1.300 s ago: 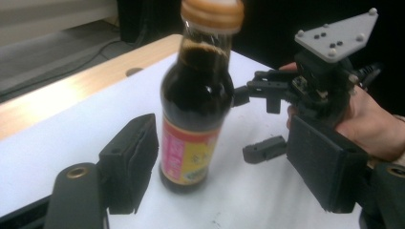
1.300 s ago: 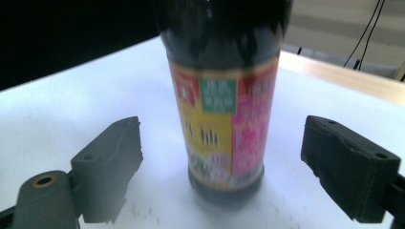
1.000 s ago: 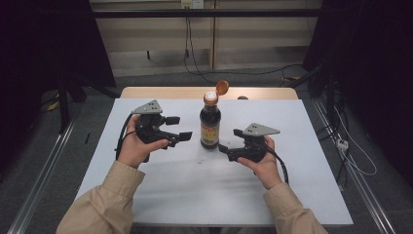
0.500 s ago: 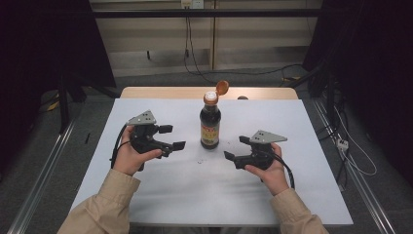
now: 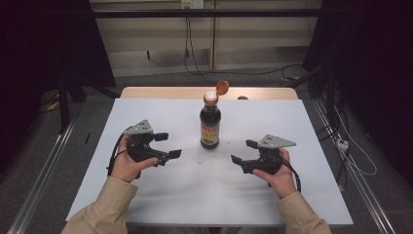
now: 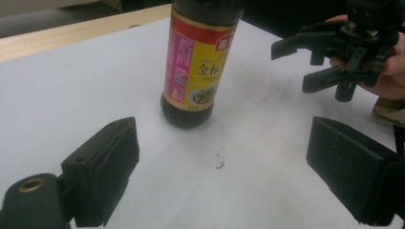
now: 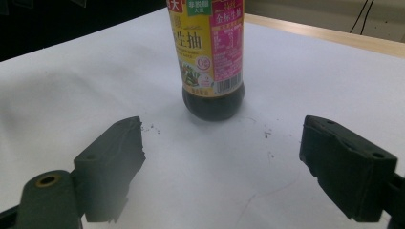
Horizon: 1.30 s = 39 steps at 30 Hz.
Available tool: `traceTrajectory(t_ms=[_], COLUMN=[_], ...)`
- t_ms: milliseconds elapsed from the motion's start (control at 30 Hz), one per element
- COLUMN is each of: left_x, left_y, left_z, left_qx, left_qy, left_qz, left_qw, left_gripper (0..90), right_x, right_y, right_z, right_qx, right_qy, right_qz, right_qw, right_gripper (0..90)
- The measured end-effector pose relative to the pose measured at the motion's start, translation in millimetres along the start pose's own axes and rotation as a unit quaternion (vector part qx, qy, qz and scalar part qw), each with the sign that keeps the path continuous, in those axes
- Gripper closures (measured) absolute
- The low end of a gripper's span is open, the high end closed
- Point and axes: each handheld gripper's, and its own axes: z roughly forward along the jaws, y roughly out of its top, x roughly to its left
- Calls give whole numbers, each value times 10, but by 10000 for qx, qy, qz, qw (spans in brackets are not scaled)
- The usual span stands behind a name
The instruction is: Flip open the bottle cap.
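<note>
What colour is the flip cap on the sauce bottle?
Orange; the open flip cap on the sauce bottle shows best in the high view.

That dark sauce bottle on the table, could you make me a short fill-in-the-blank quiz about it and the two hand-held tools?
1. The bottle stands upright on the white ____.
2. Its orange flip cap is ____.
3. The left gripper and the right gripper both have jaws that are ____ and hold nothing.
4. The bottle stands ____ the two grippers.

Missing words: table; open; open; between

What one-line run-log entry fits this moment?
bottle: upright, cap open | left gripper: open, empty, jaws just opening | right gripper: open, empty | both apart from bottle
</note>
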Motion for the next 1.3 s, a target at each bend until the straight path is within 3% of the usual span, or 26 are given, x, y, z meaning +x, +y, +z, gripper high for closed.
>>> traceTrajectory(t_ms=[300,800,1300], left_x=[14,44,2], left_y=[-115,-390,-473], left_z=[-36,-232,-254], left_qx=[31,127,149], left_qy=[55,218,262], left_qz=[-40,-112,-77], left_qw=[10000,9996,9995], left_gripper=[93,104,101], right_x=[5,-2,0], right_y=[-66,-192,-281], right_z=[-123,-350,-529], right_qx=[-30,-71,-130], right_qy=[5,-51,-116], right_qz=[13,55,69], right_qw=[10000,9999,9998], right_gripper=[151,155,155])
